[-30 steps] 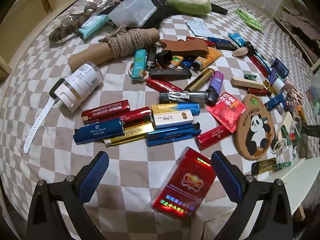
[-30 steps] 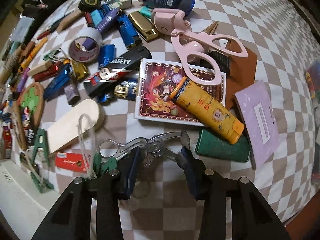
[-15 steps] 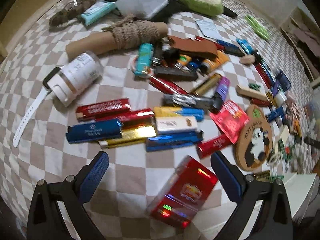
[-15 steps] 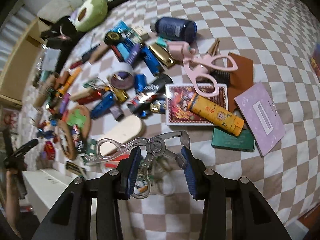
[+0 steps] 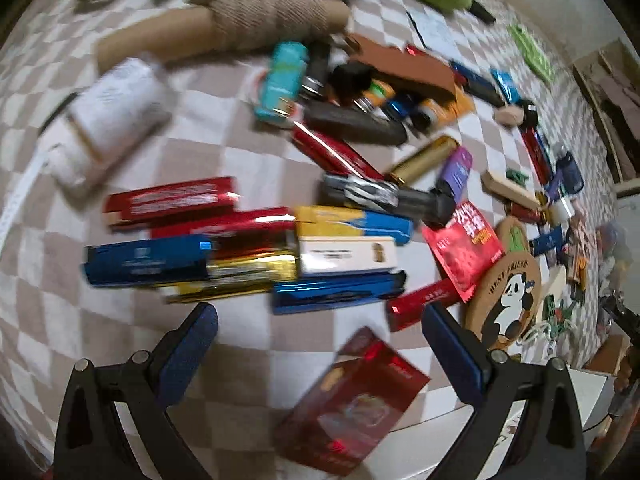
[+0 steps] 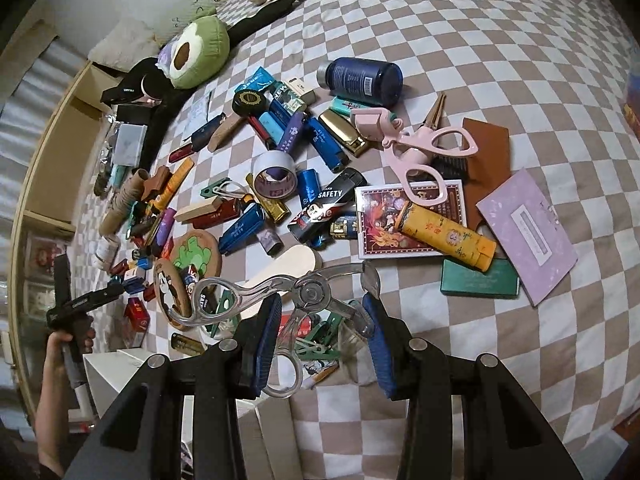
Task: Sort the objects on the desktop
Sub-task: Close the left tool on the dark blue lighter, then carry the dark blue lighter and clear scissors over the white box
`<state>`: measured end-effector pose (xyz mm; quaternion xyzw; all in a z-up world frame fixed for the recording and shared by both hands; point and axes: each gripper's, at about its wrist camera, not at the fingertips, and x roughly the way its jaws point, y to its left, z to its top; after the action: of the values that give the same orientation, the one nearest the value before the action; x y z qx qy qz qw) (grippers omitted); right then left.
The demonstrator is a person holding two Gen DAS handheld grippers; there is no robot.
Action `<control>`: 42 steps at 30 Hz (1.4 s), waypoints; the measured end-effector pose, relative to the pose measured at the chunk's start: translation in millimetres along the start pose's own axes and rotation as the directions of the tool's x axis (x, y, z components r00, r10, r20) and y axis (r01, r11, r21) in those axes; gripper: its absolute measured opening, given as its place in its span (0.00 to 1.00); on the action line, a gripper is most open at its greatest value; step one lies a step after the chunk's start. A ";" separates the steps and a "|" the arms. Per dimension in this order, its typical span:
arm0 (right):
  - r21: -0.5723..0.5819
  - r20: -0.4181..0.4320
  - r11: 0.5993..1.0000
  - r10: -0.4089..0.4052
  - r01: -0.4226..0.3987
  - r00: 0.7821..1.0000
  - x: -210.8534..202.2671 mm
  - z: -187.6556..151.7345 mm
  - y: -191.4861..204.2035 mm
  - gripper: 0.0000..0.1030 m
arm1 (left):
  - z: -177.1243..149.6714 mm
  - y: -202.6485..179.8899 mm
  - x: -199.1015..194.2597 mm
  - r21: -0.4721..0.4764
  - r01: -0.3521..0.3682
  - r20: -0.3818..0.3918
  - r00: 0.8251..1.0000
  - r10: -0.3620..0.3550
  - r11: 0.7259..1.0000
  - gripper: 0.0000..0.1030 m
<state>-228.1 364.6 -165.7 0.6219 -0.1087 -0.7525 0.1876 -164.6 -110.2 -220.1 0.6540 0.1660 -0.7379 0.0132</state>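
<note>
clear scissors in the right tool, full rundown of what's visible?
The clear scissors look like see-through plastic: two looped handles, a round pivot, and short curved tips. The right tool is shut on them, blue pads pressing near the pivot and tips. They lie roughly level, one loop out to the left, the other hanging down between the fingers. They appear to be held above the checked cloth and the clutter. Nothing else clearly touches them.

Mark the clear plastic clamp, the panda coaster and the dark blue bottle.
clear plastic clamp (image 6: pixel 308 292), right wrist view, its pivot hub.
panda coaster (image 5: pixel 510 300), left wrist view, the panda print.
dark blue bottle (image 6: pixel 362 76), right wrist view, its label.
</note>
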 end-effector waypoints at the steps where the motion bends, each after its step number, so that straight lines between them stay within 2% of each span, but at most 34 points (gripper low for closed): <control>1: -0.002 -0.003 1.000 0.000 0.000 1.000 0.1 -0.5 0.4 0.41 | 1.3 -3.7 3.6 0.010 -0.009 -0.011 1.000 0.009 1.000 1.00; 12: -0.004 -0.015 1.000 -0.006 0.006 1.000 5.2 -0.6 2.3 0.41 | 17.6 -21.3 24.7 -0.017 -0.116 -0.074 0.991 0.114 0.993 1.00; 17: -0.003 -0.021 1.000 -0.013 0.013 1.000 6.9 -0.8 1.8 0.41 | 13.1 -35.2 28.6 0.059 -0.191 -0.049 0.980 0.194 0.980 0.97; 18: -0.002 -0.020 1.000 -0.015 0.015 1.000 6.7 -0.8 1.2 0.41 | 12.6 -36.4 28.0 0.064 -0.202 -0.042 0.978 0.205 0.977 0.92; 19: 0.000 -0.019 1.000 -0.017 0.017 1.000 6.5 -0.7 0.6 0.41 | 12.0 -35.9 26.5 0.063 -0.204 -0.036 0.978 0.206 0.977 0.85; 21: 0.005 -0.019 1.000 -0.019 0.019 1.000 6.6 -0.6 -1.1 0.41 | 10.2 -34.3 23.6 0.064 -0.198 -0.028 0.979 0.200 0.978 0.81; 33: -0.006 0.020 1.000 -0.011 0.011 1.000 -12.1 -4.9 5.3 0.41 | -7.5 -27.3 -1.3 0.061 -0.138 0.001 0.990 0.139 0.988 0.81; 42: -0.047 0.090 0.999 0.027 -0.022 0.996 -43.1 -11.0 25.1 0.41 | -27.0 -25.4 -67.2 0.077 -0.091 0.140 0.987 0.080 0.993 0.81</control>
<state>-207.0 360.7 -119.4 0.5813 -0.1075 -0.7798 0.2058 -135.0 -92.4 -151.5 0.6086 0.1058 -0.7859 0.0289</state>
